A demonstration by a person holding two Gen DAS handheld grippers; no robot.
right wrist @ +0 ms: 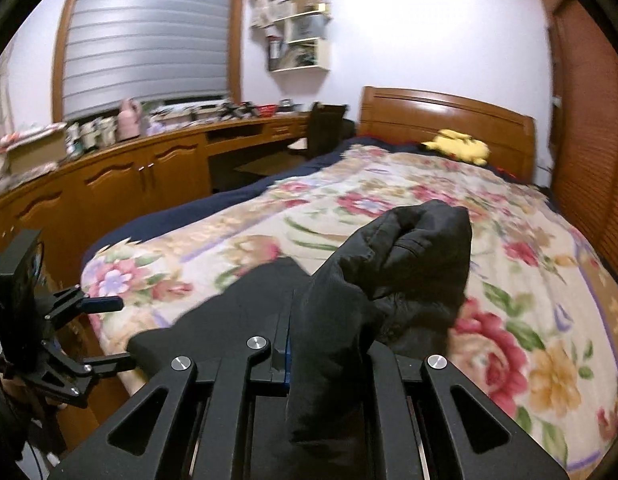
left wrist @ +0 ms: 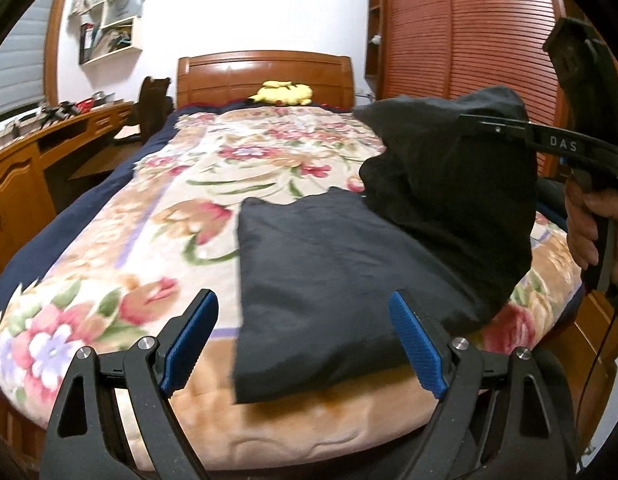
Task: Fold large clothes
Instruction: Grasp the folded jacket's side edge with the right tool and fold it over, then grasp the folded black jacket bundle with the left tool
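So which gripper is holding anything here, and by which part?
The right gripper is shut on a bunched edge of the black garment, lifting that part off the bed. The left gripper is open and empty.

A glossy wooden headboard [left wrist: 265,76] stands at upper centre against a white wall [right wrist: 429,32]. A grey window blind [right wrist: 149,36] is upper left, above a long wooden cabinet desk [right wrist: 141,176]. Slatted reddish wardrobe doors [left wrist: 469,40] fill the right.
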